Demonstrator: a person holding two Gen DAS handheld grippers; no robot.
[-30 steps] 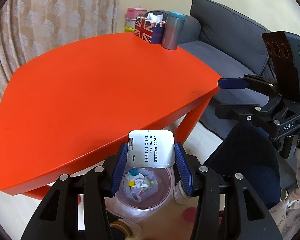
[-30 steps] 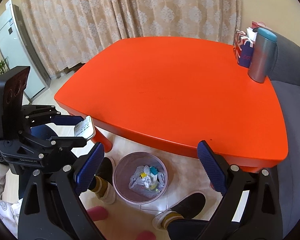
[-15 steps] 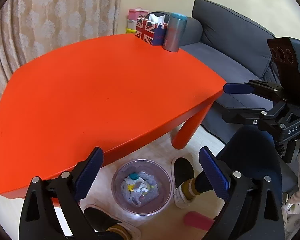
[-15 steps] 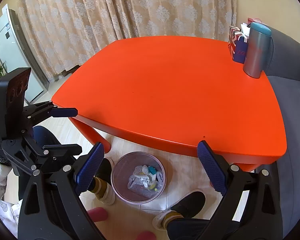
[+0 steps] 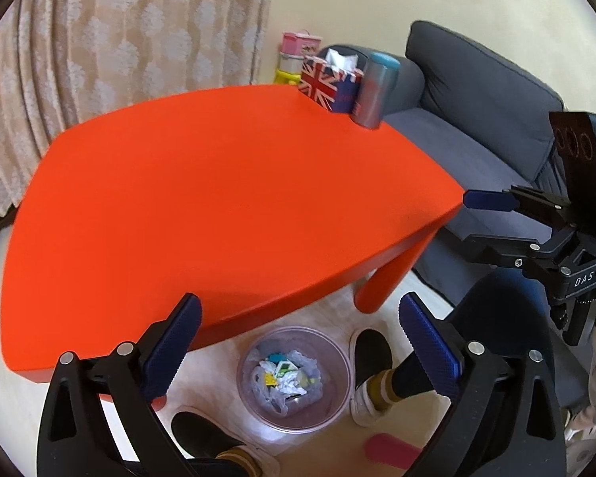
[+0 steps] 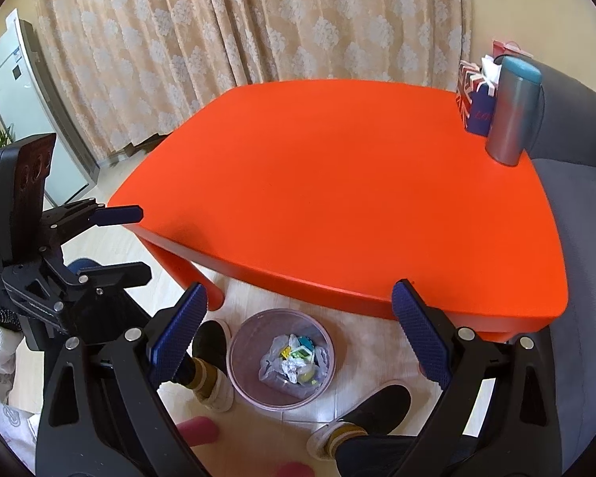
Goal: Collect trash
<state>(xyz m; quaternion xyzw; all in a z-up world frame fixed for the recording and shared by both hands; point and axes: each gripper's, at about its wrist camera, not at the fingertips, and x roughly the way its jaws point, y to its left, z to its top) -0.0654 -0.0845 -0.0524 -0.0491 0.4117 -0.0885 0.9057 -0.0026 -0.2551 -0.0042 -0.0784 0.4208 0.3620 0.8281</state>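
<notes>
Both claws held above the floor at the near edge of the table. Left gripper: jaws wide apart, nothing between the pads. Right gripper: jaws likewise wide, empty. Bin stands on the floor just beside the table leg, between the person's shoes; trash lies inside it in a bag. Tissue box and flask stand touching at the table's far corner.

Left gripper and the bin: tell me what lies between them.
Nothing. In the left wrist view the left gripper is open above the bin, with only floor and air between; the table edge sits beyond.
</notes>
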